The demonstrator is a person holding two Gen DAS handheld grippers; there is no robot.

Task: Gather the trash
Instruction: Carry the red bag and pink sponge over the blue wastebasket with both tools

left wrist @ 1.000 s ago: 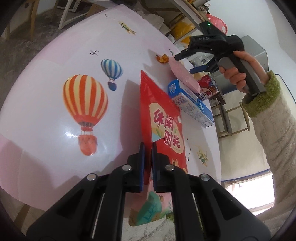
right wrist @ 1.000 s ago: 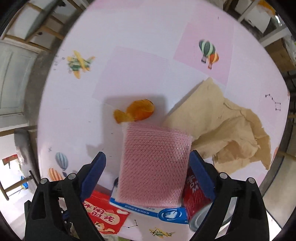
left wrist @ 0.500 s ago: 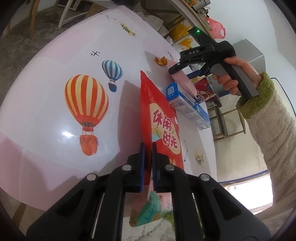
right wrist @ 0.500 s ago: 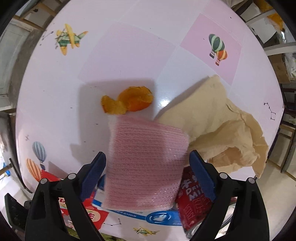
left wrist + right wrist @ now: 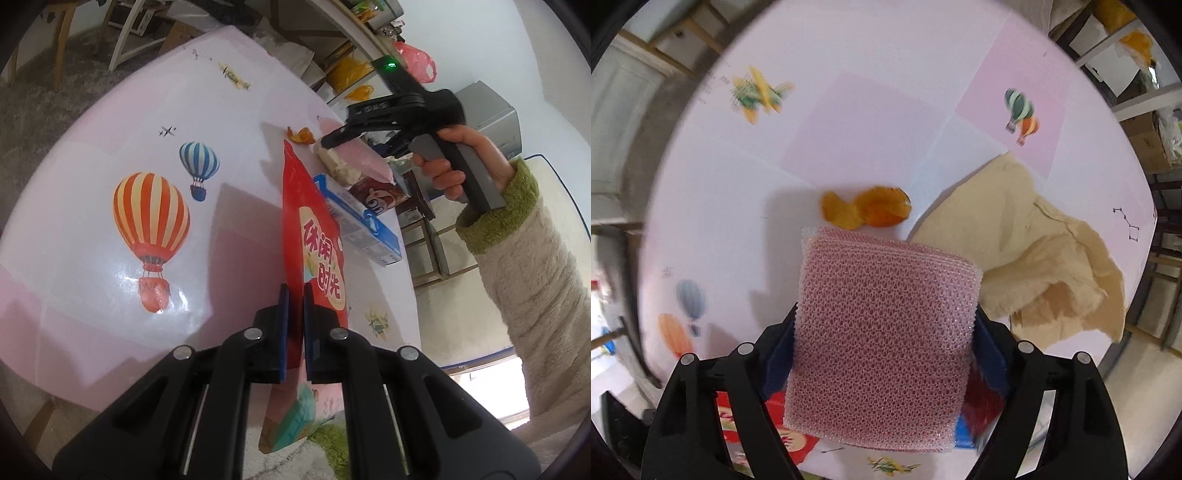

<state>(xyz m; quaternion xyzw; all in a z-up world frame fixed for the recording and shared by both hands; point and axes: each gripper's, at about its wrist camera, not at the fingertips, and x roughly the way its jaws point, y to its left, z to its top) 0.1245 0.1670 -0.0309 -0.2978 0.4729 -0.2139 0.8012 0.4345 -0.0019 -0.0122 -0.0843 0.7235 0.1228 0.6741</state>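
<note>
**— Where are we?**
Pink-and-white tabletop (image 5: 92, 206) printed with balloons and planes. Our left gripper (image 5: 294, 325), at the bottom centre of its view, is pinched tight on the edge of the red snack bag with Chinese lettering (image 5: 314, 236), which stands on edge on the table. Our right gripper (image 5: 882, 332) has just been closing; its pads now sit against both sides of the pink foam-net sleeve (image 5: 882, 332).

**— What could go wrong?**
We think the net is soft and springy, so a light squeeze may let it slip out. It also lies over the blue-and-white carton (image 5: 364, 227) and the dark red wrapper (image 5: 380, 194); lifting could drag those off the table's right edge. The orange peel pieces (image 5: 866, 210) and crumpled beige paper (image 5: 1034, 258) lie uncollected above and right of it.
</note>
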